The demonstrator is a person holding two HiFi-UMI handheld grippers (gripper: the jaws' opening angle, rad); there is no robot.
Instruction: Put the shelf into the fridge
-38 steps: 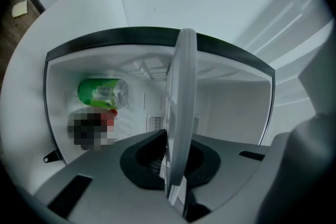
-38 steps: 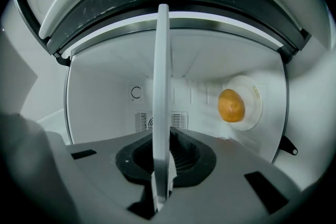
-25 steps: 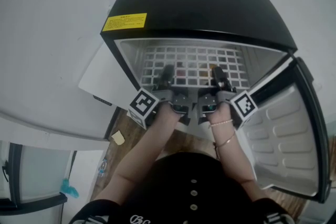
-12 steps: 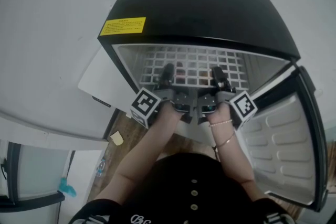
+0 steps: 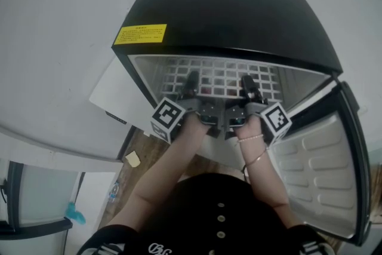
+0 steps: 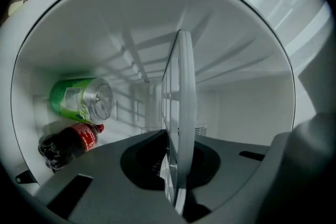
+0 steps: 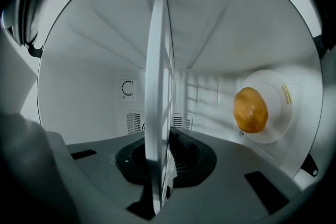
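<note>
Reaching into the open black fridge (image 5: 239, 15), the left gripper (image 5: 191, 83) and the right gripper (image 5: 248, 84) sit side by side at the fridge's mouth in the head view. Both are on the front edge of the white wire shelf (image 5: 221, 76), which lies flat, partway inside the fridge. The door (image 5: 322, 164) hangs open at the fridge's right, and a yellow label (image 5: 141, 34) sits on the fridge's top near its front left corner.

In the left gripper view the jaws stand narrow, pinched on the shelf's rim, which runs edge-on between them into the fridge. Deeper in the fridge, to one side of the shelf, a green can (image 6: 79, 98) and a dark bottle (image 6: 68, 143) with a red label lie close together.

In the right gripper view the jaws are likewise clamped on the shelf's rim. Farther inside the fridge a white plate (image 7: 281, 113) carries a yellow-brown lump (image 7: 251, 109), and vent slots (image 7: 134, 122) show on the fridge's back wall.
</note>
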